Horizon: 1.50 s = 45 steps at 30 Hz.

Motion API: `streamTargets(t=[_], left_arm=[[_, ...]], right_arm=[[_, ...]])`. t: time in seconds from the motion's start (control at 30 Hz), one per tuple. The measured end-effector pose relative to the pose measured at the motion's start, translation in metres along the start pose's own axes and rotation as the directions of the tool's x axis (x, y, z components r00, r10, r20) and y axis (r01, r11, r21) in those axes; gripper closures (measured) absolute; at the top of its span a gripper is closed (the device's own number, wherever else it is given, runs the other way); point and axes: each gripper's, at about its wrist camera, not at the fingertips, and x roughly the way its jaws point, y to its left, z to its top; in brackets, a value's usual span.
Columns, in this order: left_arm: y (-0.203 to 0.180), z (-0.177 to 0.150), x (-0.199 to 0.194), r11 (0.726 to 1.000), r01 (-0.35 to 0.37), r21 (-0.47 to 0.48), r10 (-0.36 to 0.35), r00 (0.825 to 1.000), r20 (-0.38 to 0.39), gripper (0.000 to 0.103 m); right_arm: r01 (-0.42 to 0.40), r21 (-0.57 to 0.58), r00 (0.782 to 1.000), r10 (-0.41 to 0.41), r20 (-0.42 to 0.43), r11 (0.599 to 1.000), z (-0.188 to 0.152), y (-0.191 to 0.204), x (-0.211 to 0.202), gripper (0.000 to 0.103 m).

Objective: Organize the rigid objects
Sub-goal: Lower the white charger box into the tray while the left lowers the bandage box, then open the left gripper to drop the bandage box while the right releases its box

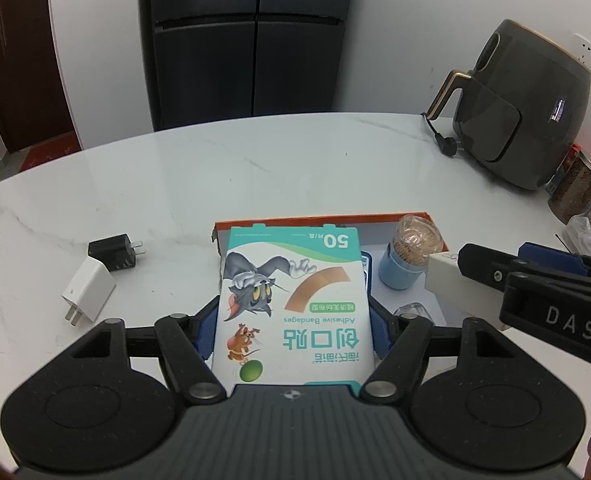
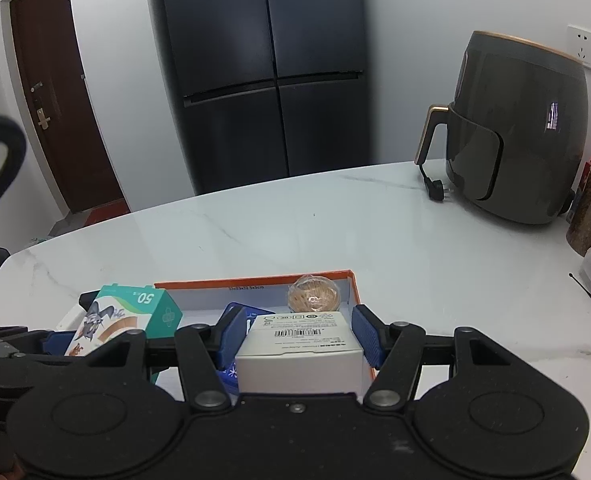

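Observation:
My left gripper (image 1: 293, 322) is shut on a teal and white adhesive bandage box (image 1: 291, 300), its blue pads (image 1: 205, 332) pressing both long sides. The box hangs over the left end of an orange-rimmed tray (image 1: 323, 219). In the tray stands a toothpick jar (image 1: 409, 256) with a blue base and clear lid. My right gripper (image 2: 298, 332) is shut on a white labelled carton (image 2: 299, 344), held above the tray (image 2: 255, 280) in front of the toothpick jar (image 2: 313, 294). The bandage box (image 2: 135, 312) shows at its left. A blue item (image 2: 255, 314) lies in the tray, mostly hidden.
A black charger (image 1: 113, 252) and a white charger (image 1: 87, 290) lie on the white marble table (image 1: 255, 168) left of the tray. A dark air fryer (image 1: 531, 108) with its plug (image 1: 447, 146) stands at the back right. Jars (image 1: 579, 184) and a plastic bag crowd the right edge.

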Motion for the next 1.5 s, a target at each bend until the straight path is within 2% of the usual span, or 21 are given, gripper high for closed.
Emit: streamTargets(t=[0.6,1.03,1.2,1.5], left_arm=[[0.02,0.007,0.044,0.998,0.037,-0.046,-0.041,0.995,-0.092,0.032],[0.026,0.013,0.064,0.996,0.06,-0.067,-0.067,0.991,-0.112,0.032],[0.029,0.013,0.068,0.99,0.105,-0.092,-0.116,0.986,-0.118,0.021],[0.04,0.008,0.046,0.986,0.122,-0.113,-0.132,0.988,-0.08,0.015]], right_arm=[[0.043,0.016,0.998,-0.042,-0.056,0.999,-0.002,0.001,0.033,0.031],[0.076,0.016,0.995,-0.075,-0.065,0.997,-0.004,0.001,0.049,0.029],[0.08,0.006,0.996,-0.08,-0.051,0.997,-0.007,0.003,0.043,0.027],[0.07,0.009,0.998,-0.07,-0.006,0.998,-0.009,0.009,0.019,0.026]])
